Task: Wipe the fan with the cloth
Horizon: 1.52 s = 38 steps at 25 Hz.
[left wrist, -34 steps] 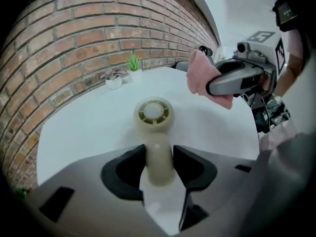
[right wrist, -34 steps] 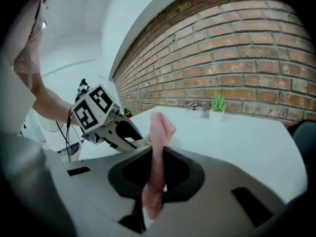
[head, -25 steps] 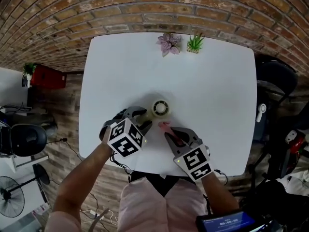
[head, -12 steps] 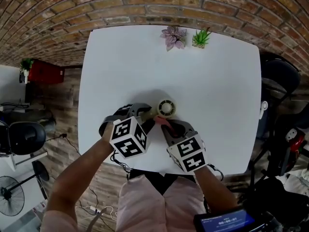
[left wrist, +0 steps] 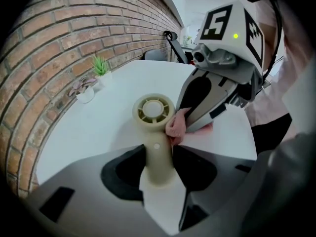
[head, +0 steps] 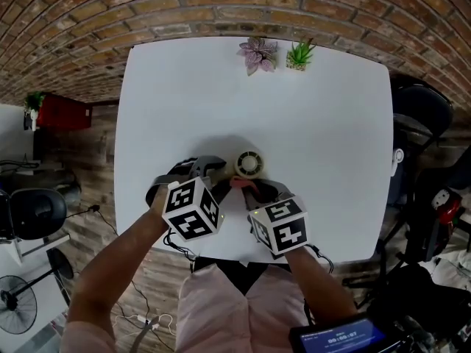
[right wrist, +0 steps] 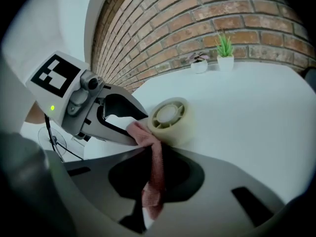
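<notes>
A small cream hand-held fan [head: 249,163] lies on the white table [head: 324,123] near its front edge. My left gripper [head: 215,170] is shut on the fan's handle [left wrist: 158,158], with the round fan head [left wrist: 153,110] pointing away beyond the jaws. The right gripper [head: 244,185] is shut on a pink cloth [right wrist: 154,168], which hangs out between its jaws. The bunched end of the cloth [left wrist: 176,126] presses against the side of the fan head [right wrist: 170,116], where the handle joins it. In the right gripper view the left gripper [right wrist: 126,125] comes in from the left.
Two small potted plants [head: 257,54] [head: 297,56] stand at the table's far edge. Black chairs [head: 419,116] stand to the right of the table. A red box [head: 65,112] and a floor fan [head: 15,304] are on the floor to the left.
The right gripper has rolled and moved left and toward the fan, bringing the pink cloth against the fan head. The left gripper has kept its hold on the handle.
</notes>
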{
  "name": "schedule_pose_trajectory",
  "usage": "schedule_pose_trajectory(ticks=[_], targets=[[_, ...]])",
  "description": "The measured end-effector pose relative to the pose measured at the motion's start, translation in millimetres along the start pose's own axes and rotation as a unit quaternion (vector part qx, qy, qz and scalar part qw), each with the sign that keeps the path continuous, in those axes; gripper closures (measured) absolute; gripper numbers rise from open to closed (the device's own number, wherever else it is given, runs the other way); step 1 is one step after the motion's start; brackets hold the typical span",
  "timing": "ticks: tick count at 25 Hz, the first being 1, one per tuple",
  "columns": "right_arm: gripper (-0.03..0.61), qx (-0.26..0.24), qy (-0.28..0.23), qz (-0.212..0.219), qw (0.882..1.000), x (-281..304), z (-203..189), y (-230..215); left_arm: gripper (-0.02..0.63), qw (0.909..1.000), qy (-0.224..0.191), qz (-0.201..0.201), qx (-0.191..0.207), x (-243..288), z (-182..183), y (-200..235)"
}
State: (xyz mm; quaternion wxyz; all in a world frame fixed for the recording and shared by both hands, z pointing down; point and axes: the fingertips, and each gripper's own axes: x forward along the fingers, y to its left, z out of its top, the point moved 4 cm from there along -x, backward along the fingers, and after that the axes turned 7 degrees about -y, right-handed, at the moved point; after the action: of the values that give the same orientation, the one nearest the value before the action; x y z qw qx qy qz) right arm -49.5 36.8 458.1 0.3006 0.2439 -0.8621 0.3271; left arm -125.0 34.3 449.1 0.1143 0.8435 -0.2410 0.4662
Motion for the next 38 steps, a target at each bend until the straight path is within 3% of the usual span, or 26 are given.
schedule_pose_trajectory(ticks=[14,25,38], targets=[[0.540,0.080,-0.002,-0.002,0.997,-12,-6,-10,0.423,0.9990,0.012,-0.009,0.041,2,2,-3],[0.540,0.087,-0.001,-0.017,0.996,-23,-9,-26,0.422,0.9969,0.020,-0.019,0.074,3,4,-2],[0.541,0.087,0.003,-0.033,0.996,-34,-6,-47,0.422,0.9879,0.043,-0.043,0.142,6,7,1]])
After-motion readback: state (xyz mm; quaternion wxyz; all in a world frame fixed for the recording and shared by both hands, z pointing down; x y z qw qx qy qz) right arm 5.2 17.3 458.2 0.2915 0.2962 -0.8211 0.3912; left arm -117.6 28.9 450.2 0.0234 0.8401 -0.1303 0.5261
